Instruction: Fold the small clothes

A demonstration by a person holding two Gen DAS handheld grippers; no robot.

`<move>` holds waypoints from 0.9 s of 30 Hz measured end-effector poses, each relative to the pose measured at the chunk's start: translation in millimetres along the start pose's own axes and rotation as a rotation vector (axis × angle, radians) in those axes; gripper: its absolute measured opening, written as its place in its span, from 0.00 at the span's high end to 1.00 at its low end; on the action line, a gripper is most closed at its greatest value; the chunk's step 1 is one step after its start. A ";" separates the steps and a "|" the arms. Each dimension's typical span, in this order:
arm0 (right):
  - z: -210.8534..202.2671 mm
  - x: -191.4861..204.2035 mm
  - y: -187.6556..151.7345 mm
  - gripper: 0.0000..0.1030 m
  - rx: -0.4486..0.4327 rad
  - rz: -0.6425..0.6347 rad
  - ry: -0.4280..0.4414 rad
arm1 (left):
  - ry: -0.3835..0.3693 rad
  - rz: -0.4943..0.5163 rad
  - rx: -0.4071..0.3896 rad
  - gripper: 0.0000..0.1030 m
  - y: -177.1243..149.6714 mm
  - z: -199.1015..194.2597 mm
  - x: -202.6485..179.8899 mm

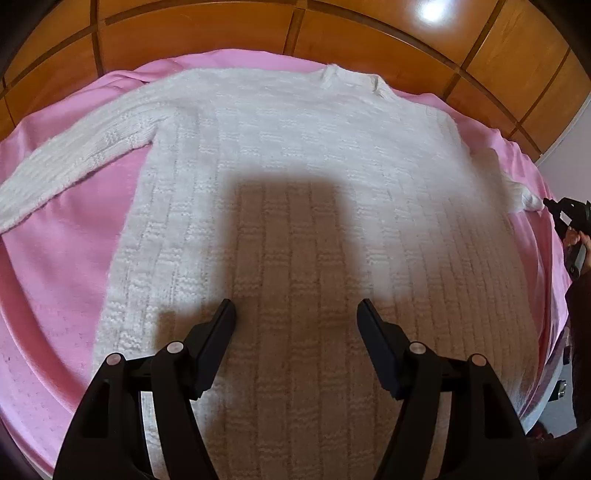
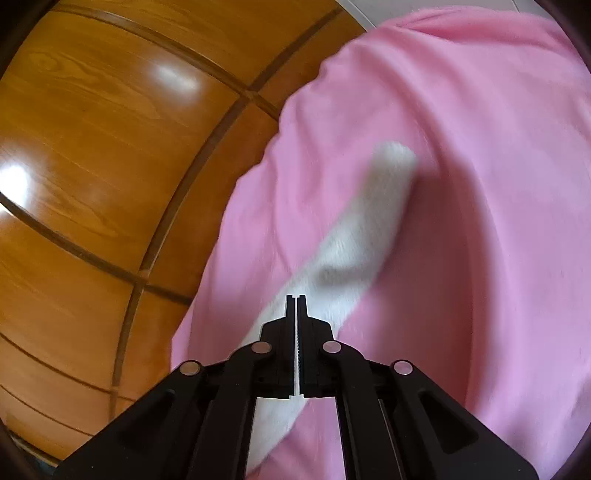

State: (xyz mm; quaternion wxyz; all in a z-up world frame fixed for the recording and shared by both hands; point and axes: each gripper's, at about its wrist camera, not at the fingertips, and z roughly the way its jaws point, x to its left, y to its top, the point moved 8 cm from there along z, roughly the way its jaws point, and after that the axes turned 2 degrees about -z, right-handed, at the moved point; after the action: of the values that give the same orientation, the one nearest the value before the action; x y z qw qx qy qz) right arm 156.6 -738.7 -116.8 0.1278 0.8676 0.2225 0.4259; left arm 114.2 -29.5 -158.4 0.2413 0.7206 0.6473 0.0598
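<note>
White knit sweater (image 1: 295, 177) spread flat, front up, across pink bedsheet (image 1: 55, 288); neckline toward wooden headboard (image 1: 207, 33), hem nearest left gripper (image 1: 296, 314). One sleeve stretched out to the far side of the body from right gripper (image 1: 546, 202); other sleeve (image 2: 354, 240) pulled out sideways from the shoulder, cuff end at the closed tips.

Left gripper hanging over the lower middle of the sweater, jaws apart, nothing between them. Right gripper jaws together; in the right wrist view the sleeve runs under and past the tips, and in the left wrist view the cuff meets them, so judged clamped on the sleeve, though blur hides the pinch itself.

Step in hand, by judgement: carrying that sleeve across the sweater body. For a clean fold: lift just clear of the sweater, travel straight across toward the opposite shoulder, lay flat without twist. Fuzzy, loose knit likely to stretch and drag the body along; worth pressing down on the sweater near the armpit with the free gripper before pulling.
</note>
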 end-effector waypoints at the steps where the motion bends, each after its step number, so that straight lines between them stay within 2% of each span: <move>1: 1.3 -2.2 -5.5 0.99 0.011 0.008 0.006 | -0.002 0.001 0.000 0.35 0.1 -0.5 -0.3; 3: 7.2 -9.5 -21.6 0.71 0.040 0.036 0.012 | -0.004 0.001 -0.002 0.35 0.0 -2.2 0.6; 4: 12.9 -12.6 -30.0 0.52 0.055 0.054 0.019 | -0.004 -0.004 -0.003 0.35 -0.1 -3.1 2.2; 5: 22.1 -16.2 -39.3 0.50 0.073 0.083 0.025 | -0.003 -0.008 -0.003 0.35 -0.3 -3.3 2.5; 8: 47.1 -14.7 -56.2 0.50 0.116 0.115 0.057 | 0.006 -0.024 -0.002 0.35 -0.5 -2.8 5.0; 12: 75.5 -0.2 -51.6 0.50 0.123 0.159 0.132 | 0.020 -0.020 0.002 0.34 -0.3 0.1 3.5; 16: 88.0 -0.5 -36.9 0.52 0.075 0.196 0.148 | 0.026 -0.018 0.009 0.33 1.4 2.2 2.9; 17: 86.6 -2.0 -32.4 0.56 0.057 0.205 0.138 | 0.026 -0.019 0.011 0.33 1.4 2.6 2.6; 18: 82.1 -4.2 -26.9 0.61 0.036 0.196 0.097 | 0.025 -0.018 0.012 0.33 1.5 2.6 2.3; 21: 55.0 0.6 -15.1 0.90 -0.024 0.113 0.008 | 0.019 -0.014 0.010 0.33 2.1 2.6 1.1; 24: 15.9 9.8 -10.3 0.91 -0.072 0.012 -0.048 | 0.008 -0.010 0.008 0.32 2.7 3.1 -0.9; 27: 0.4 -17.2 -21.0 0.91 -0.043 -0.048 -0.219 | -0.008 -0.012 0.001 0.31 2.7 3.9 -3.1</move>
State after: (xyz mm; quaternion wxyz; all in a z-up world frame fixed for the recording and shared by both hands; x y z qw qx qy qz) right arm 141.8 -728.9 -137.4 0.1802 0.9006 0.2184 0.3299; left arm 117.7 -33.6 -160.0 0.2439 0.7169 0.6508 0.0551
